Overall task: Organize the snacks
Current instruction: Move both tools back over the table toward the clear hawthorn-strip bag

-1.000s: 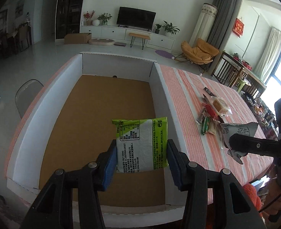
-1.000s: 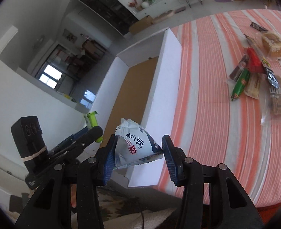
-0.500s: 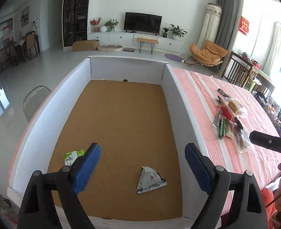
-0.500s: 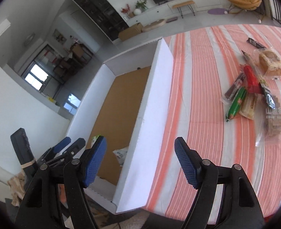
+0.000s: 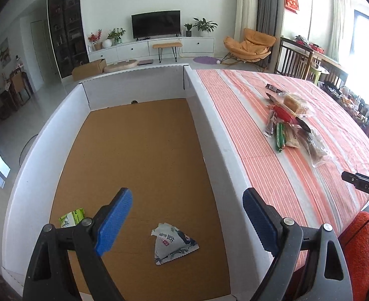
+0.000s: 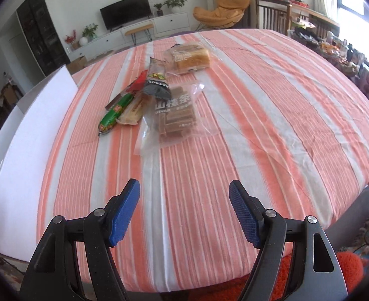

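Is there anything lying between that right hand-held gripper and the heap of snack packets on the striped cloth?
Nothing visible. The right hand-held gripper is open and empty, and only bare orange-and-white striped tablecloth lies between it and the heap. The nearest packet is the clear bag of brown bars. The white cardboard box wall stands off to the side.

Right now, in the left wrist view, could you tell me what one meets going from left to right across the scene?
Green packet → left gripper → white triangular packet → box wall → snack pile on the striped cloth → right gripper.
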Available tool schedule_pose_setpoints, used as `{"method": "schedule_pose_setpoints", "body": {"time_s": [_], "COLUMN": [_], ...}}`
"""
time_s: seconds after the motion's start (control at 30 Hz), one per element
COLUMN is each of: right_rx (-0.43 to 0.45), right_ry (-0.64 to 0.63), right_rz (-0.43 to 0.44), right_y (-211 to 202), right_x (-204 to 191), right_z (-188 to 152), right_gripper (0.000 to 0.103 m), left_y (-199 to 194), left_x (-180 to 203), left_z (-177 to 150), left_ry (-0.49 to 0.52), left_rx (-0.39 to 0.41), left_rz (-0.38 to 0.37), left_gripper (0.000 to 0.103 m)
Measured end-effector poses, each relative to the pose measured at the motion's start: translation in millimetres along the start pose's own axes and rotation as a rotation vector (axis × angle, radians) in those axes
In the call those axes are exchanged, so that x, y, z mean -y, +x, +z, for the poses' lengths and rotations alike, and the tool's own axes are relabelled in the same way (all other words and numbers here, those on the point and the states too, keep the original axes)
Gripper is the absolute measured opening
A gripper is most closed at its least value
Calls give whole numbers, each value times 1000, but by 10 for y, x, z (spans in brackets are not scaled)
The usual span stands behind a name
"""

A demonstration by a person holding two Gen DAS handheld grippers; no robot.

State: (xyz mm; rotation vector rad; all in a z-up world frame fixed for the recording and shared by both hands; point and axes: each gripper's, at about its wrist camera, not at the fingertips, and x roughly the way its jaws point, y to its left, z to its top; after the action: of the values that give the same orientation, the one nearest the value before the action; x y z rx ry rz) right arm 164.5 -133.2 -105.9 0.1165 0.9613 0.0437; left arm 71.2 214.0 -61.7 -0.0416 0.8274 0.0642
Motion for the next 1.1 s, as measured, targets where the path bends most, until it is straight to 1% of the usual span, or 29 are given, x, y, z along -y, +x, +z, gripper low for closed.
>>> {"method": "schedule_pose_setpoints", "body": {"time_s": [0.03, 0.1, 0.17, 0.2, 0.23, 0.27, 0.3, 0.33, 0.37, 0.43, 0.5, 0.53, 0.57, 0.63, 0.7, 0.8, 0.9, 1.0, 1.07, 1.1], "right_rx": [-15, -52, -74, -80, -77, -62, -46, -34, -27, -31, -42, -36, -23, 10, 16, 30, 33, 24, 18, 16], "right_ry": [-14, -68, -96, -94, -84, -73, -68, -69, -76, -92, -96, -88, -74, -44, -29, -22, -28, -26, -15, -9], "right_rz": [-34, -115, -181, -196, -193, -176, -163, -159, -164, -170, -181, -176, -172, -167, -162, -156, -162, -164, -156, -151], "right_y": [44, 181, 292, 314, 303, 269, 243, 226, 243, 309, 369, 359, 326, 254, 236, 217, 229, 259, 270, 274], "right_x": [83, 184, 296, 350, 403, 446, 462, 466, 448, 411, 400, 418, 445, 510, 547, 562, 540, 547, 577, 593], "right_z": [23, 121, 211, 241, 253, 245, 232, 198, 162, 83, 24, 18, 25, 26, -11, -24, -19, -10, -13, -13], "right_gripper": [76, 76, 76, 76, 76, 76, 76, 76, 76, 76, 76, 76, 76, 76, 76, 76, 76, 76, 76, 76], "left_y": [-11, -94, -277, -372, -464, -523, -580, -608, -598, -476, -244, -104, 55, 391, 714, 1075, 1248, 1311, 1385, 1378], "left_x": [1, 68, 200, 302, 422, 546, 673, 821, 975, 1315, 1633, 1764, 1893, 2037, 2093, 2042, 1996, 1935, 1941, 1957], "left_z": [-10, 33, 85, 115, 144, 166, 195, 204, 209, 217, 203, 170, 128, 44, -21, -54, -52, -28, -43, -48], "left_ry": [0, 8, 25, 31, 36, 41, 50, 61, 77, 121, 164, 189, 216, 238, 230, 198, 175, 166, 168, 174], "left_rx": [6, 46, 131, 176, 215, 241, 260, 269, 259, 189, 89, 53, 20, -38, -77, -130, -139, -126, -141, -134], "left_rz": [10, 52, 67, 57, 31, -8, -62, -118, -172, -285, -359, -377, -373, -325, -275, -204, -157, -139, -130, -131], "left_gripper": [89, 89, 89, 90, 92, 99, 103, 103, 103, 103, 103, 103, 103, 103, 103, 103, 103, 103, 102, 103]}}
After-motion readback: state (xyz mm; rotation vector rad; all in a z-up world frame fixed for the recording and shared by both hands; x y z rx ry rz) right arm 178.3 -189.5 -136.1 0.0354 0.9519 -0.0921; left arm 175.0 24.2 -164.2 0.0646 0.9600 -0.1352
